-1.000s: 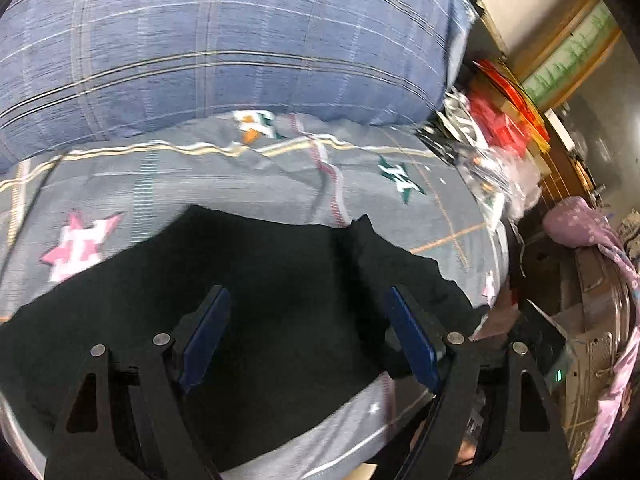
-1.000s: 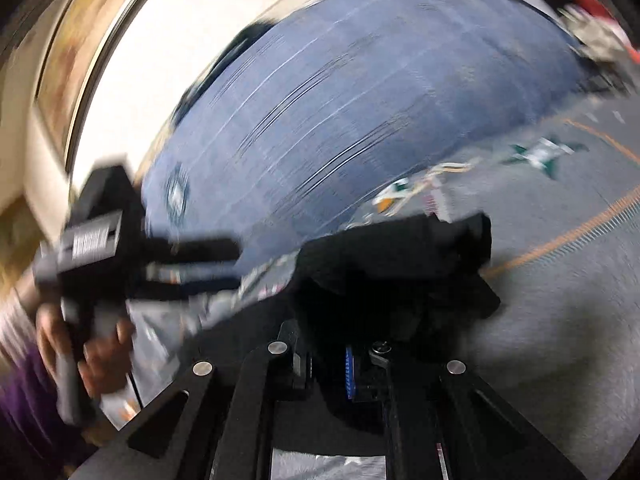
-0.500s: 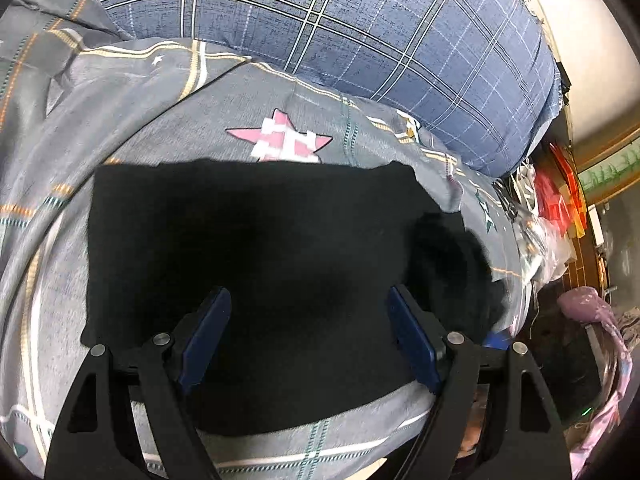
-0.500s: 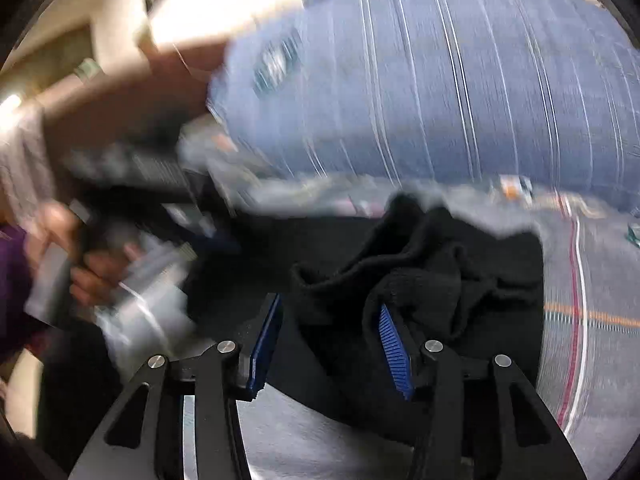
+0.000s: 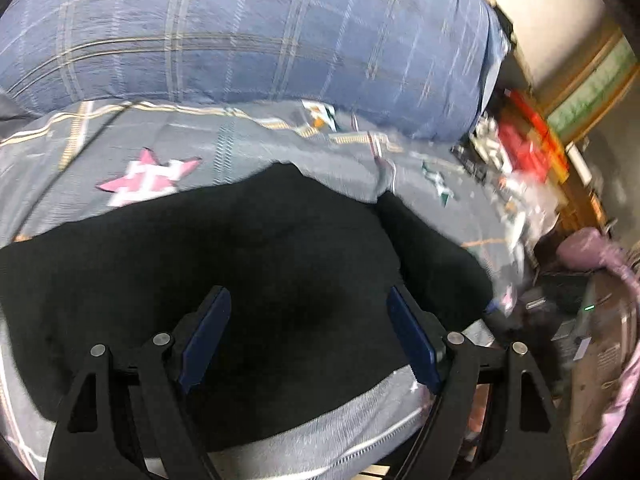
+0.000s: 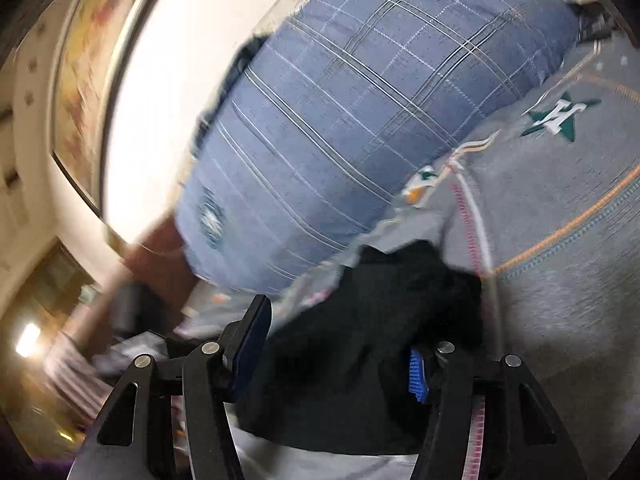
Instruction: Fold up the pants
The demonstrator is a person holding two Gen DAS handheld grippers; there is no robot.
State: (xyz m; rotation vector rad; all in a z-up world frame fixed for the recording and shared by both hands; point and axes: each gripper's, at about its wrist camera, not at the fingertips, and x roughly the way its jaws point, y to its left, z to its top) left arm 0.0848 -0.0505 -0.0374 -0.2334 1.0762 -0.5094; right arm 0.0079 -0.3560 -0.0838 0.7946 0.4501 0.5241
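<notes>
Motion blur softens both views. The black pants point(image 5: 256, 280) lie folded flat on the grey star-print bed point(image 5: 280, 148), lower centre, their near edge hidden behind the left hand-held gripper point(image 5: 308, 320), wide and empty. The right hand-held gripper point(image 6: 340, 344) is opening, bunched cloth loose between its jaws.

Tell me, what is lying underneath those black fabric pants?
The black fabric pants lie on a grey bedsheet printed with stars and stripes, which shows all around them. Whatever the sheet looks like directly beneath the pants is covered.
</notes>
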